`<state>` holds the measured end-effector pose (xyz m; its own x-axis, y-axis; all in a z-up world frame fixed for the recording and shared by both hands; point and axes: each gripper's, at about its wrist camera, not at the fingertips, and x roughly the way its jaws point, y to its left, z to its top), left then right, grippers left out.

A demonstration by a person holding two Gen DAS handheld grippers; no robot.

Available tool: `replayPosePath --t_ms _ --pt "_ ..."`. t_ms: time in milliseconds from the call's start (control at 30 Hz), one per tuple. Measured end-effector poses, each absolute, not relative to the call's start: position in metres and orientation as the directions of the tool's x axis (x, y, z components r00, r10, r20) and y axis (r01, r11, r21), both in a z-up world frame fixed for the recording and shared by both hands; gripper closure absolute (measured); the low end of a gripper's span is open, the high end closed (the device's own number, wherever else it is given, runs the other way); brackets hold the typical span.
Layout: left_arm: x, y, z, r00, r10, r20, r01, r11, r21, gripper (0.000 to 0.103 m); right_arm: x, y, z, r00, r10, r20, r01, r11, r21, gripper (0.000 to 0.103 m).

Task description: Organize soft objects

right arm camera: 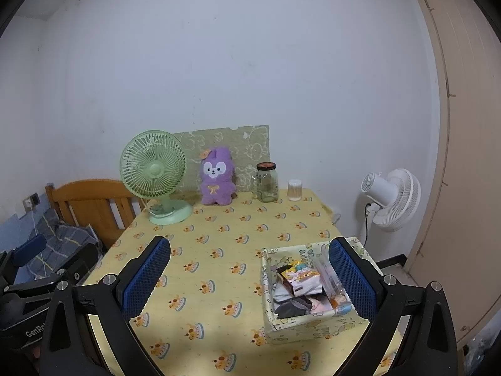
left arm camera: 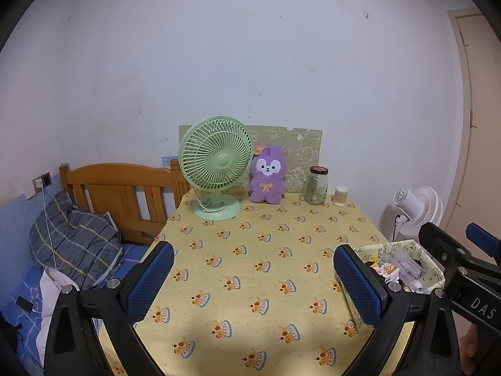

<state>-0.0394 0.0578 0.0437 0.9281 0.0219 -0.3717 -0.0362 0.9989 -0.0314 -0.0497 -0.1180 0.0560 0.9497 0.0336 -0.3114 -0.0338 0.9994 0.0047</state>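
Left gripper (left arm camera: 253, 279) released at lower centre, right gripper (right arm camera: 250, 277) released, storage box (right arm camera: 281, 332) lower right, purple plush (right arm camera: 217, 176) mid-frame by green fan (right arm camera: 153, 169)

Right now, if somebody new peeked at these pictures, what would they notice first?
Probably the fluffy purple bunny plush sitting upright at the back of the table, against a green patterned board. Just to its left stands a big mint-green fan, and to its right a glass jar. Up close, a patterned box full of small packets sits near the open right gripper.
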Motion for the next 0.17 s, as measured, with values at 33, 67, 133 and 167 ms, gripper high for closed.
replayPosePath --t_ms 33,67,133,167 --pt "-0.0393 0.0579 0.0438 0.928 0.022 -0.371 -0.036 0.999 -0.032 0.000 -0.0493 -0.1176 0.0559 0.950 0.033 -0.312 -0.034 0.999 0.004 0.001" --pt "-0.0390 0.0581 0.0437 0.929 0.021 -0.370 -0.036 0.999 -0.033 0.000 -0.0492 -0.1177 0.0558 0.950 0.033 -0.311 -0.034 0.999 0.005 0.001" --pt "-0.0384 0.0584 0.0432 0.928 0.021 -0.372 -0.036 0.999 -0.034 0.000 -0.0489 -0.1179 0.0557 0.949 0.034 -0.312 -0.033 0.999 0.007 0.001" --pt "-0.0386 0.0581 0.0438 0.928 0.022 -0.371 -0.036 0.999 -0.031 0.000 -0.0485 -0.1181 0.0555 0.949 0.033 -0.313 -0.032 0.999 0.007 0.001"
